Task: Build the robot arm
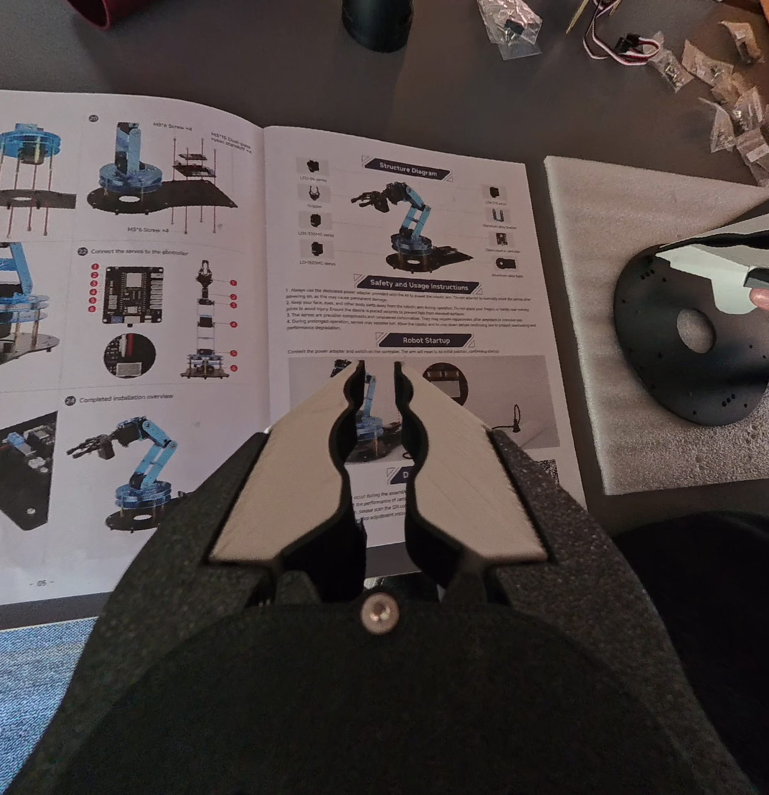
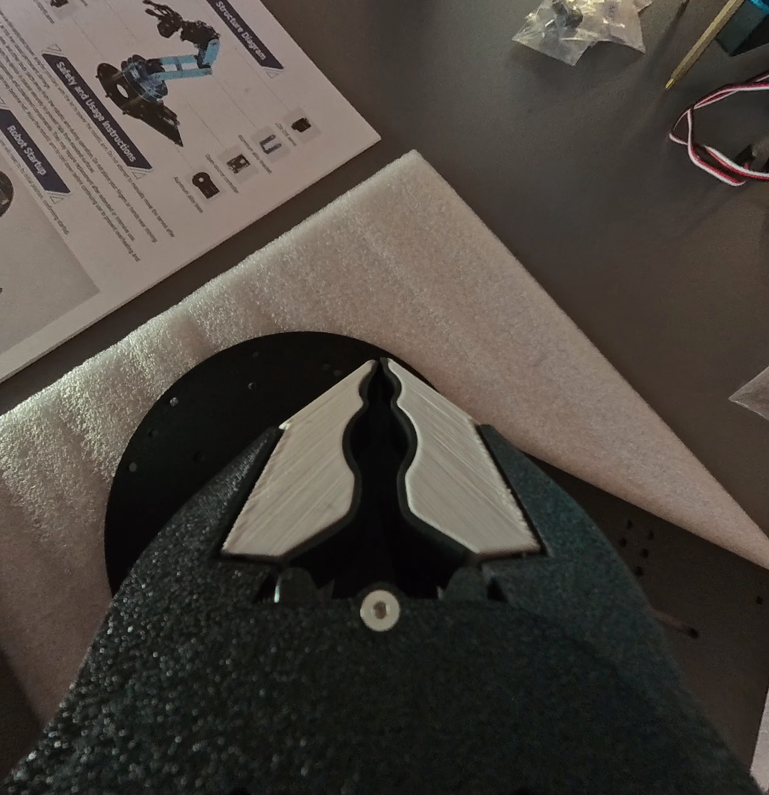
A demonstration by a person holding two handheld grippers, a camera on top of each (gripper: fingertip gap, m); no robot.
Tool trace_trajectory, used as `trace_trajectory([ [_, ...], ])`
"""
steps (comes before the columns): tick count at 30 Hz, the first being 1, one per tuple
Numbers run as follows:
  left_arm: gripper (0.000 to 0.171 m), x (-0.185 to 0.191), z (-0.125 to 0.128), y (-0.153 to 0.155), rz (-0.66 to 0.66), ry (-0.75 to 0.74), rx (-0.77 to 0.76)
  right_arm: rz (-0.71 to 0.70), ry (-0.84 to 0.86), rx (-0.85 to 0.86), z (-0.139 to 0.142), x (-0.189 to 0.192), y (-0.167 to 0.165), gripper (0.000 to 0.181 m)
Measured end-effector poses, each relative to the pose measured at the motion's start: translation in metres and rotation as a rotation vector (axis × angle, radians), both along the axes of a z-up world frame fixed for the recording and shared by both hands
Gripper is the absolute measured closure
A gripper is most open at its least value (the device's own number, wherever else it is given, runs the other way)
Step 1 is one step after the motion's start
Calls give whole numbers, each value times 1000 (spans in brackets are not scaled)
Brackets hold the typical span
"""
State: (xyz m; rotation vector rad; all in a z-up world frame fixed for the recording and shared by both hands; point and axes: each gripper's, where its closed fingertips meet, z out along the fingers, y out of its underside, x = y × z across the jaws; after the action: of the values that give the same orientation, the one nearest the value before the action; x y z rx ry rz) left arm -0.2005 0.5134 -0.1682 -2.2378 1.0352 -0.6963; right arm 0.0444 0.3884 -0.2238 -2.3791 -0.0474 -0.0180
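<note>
Beneath the left gripper (image 1: 379, 365) lies one open instruction booklet (image 1: 253, 275), its two glossy white pages printed with blue robot-arm diagrams, numbered red markers and dark heading banners; the wording I leave unread. That gripper's two pale, ridged fingers (image 1: 314, 451), edged with wavy black pads and set in a grainy black body with one silver screw, stand slightly apart over the right-hand page, holding nothing. To its right sits one sheet of white foam (image 1: 632, 408), spongy and pebbled, bearing one flat black metal plate (image 1: 658, 365) with a rounded outline, one large round hole and many small drilled holes. Over that plate's far side comes the right gripper (image 2: 382, 361), seen at the frame edge in the left wrist view with a fingertip of the person beside it. In the right wrist view its two fingers meet almost tip to tip above the plate's rounded rim, with only a dark sliver between them; whether they pinch the plate's edge I cannot tell. Ahead and to the right of both tools, on the dull grey table (image 2: 524, 150), are scattered many small clear plastic bags (image 1: 735, 120) of hardware, too jumbled to count, one bundle of red, white and black wire (image 2: 718, 146), and one thin brass-coloured rod (image 2: 701, 47). Far ahead of the left gripper stands one dark cylinder (image 1: 376, 21), cut off by the frame.
</note>
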Motion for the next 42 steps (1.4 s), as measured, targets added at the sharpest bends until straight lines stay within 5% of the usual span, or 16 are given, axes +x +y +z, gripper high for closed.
trace_trajectory([
  [8, 159, -3, 2, 5, 2, 4, 9, 155, 45, 7, 3, -49, 5, 181],
  [18, 159, -2, -3, 1, -1, -1, -6, 183, 27, -8, 2, -57, 0, 181],
  [26, 159, -1, -4, -4, -16, -1, -12, 283, 152, -25, 5, -95, -35, 181],
  [33, 159, 1, -5, -10, -44, 7, -15, 243, 133, -17, 4, -90, -42, 181],
  [42, 159, 17, -6, -19, -108, 12, -16, 217, 158, -57, -1, -100, -94, 181],
])
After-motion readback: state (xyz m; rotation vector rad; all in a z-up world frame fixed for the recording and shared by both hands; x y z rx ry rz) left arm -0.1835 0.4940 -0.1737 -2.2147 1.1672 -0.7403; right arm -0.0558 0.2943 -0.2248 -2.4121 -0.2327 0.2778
